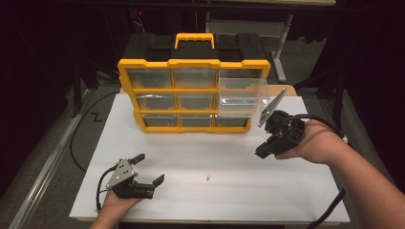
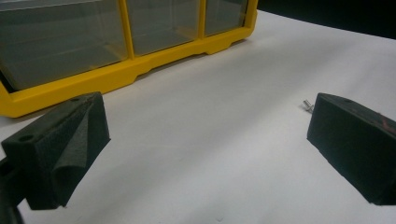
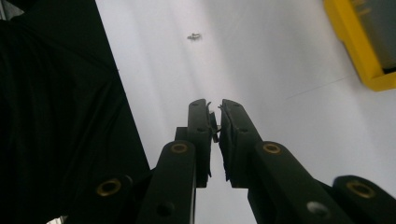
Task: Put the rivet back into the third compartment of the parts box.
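High view: right tongs (image 1: 261, 151) pinch a tiny part above open table (image 1: 248, 191); left tongs (image 1: 149, 169) gape wide.

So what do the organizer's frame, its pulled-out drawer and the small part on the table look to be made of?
Organizer frame: opaque yellow, smooth and matte with moulded edges, likely plastic. Pulled-out drawer: see-through with glossy glints, probably clear plastic. Small part: silvery and shiny, seemingly metal, too tiny to be sure. Table sheet: flat matte white, material unclear.

Wide-open left gripper (image 2: 205, 140) over the white table (image 2: 224, 154), small screw (image 2: 307, 105) beside one jaw, yellow organizer (image 2: 116, 74) behind.
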`<state>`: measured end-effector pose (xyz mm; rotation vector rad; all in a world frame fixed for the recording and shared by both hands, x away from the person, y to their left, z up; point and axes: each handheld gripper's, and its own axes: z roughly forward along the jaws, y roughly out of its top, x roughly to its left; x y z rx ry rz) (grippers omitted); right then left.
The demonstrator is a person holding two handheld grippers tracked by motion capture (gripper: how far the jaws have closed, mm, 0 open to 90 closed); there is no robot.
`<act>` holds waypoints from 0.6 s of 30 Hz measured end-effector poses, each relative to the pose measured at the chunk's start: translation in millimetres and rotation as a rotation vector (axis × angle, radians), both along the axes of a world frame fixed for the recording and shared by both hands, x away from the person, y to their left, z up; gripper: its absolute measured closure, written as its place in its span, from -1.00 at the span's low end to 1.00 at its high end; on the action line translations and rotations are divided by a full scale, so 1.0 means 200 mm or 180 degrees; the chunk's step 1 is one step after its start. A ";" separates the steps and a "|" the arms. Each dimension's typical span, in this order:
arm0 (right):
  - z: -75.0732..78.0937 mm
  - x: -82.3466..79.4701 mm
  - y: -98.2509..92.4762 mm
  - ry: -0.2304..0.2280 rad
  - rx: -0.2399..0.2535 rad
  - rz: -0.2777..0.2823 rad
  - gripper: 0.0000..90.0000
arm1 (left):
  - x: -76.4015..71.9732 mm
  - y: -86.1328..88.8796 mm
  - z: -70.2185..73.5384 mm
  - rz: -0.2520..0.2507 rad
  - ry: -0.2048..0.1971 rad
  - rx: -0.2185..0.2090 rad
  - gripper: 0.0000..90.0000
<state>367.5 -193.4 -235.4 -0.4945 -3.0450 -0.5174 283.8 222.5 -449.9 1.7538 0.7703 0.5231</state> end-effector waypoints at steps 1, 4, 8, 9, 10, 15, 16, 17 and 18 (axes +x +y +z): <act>0.02 0.00 0.00 -0.0019 0.0004 0.0005 0.87 | 0.00 0.00 0.00 -0.0002 -0.0002 0.0001 -0.99; 0.08 0.01 0.00 -0.0046 -0.0014 0.0010 0.87 | 0.00 0.00 0.00 0.0007 -0.0014 -0.0004 -0.99; 0.15 0.02 0.00 -0.0086 -0.0008 0.0010 0.87 | 0.00 0.00 0.00 0.0002 -0.0010 0.0009 -0.99; 0.17 0.02 0.00 -0.0092 -0.0013 0.0017 0.87 | 0.00 0.00 0.00 -0.0001 -0.0011 0.0013 -0.99; 0.18 0.02 0.00 -0.0102 -0.0004 0.0028 0.87 | 0.00 0.00 0.00 -0.0001 -0.0013 0.0012 -0.99; 0.26 0.03 0.00 -0.0140 -0.0003 -0.0009 0.87 | -0.01 0.00 0.00 0.0003 -0.0018 0.0011 -0.99; 0.28 0.04 0.00 -0.0159 -0.0010 -0.0005 0.87 | -0.01 0.00 0.00 0.0004 -0.0019 0.0011 -0.99; 0.30 0.04 0.00 -0.0159 0.0019 0.0001 0.87 | -0.01 0.00 0.00 0.0006 -0.0019 0.0013 -0.99; 0.31 0.05 0.00 -0.0169 0.0022 -0.0001 0.87 | -0.01 0.01 0.01 0.0005 -0.0020 0.0021 -0.99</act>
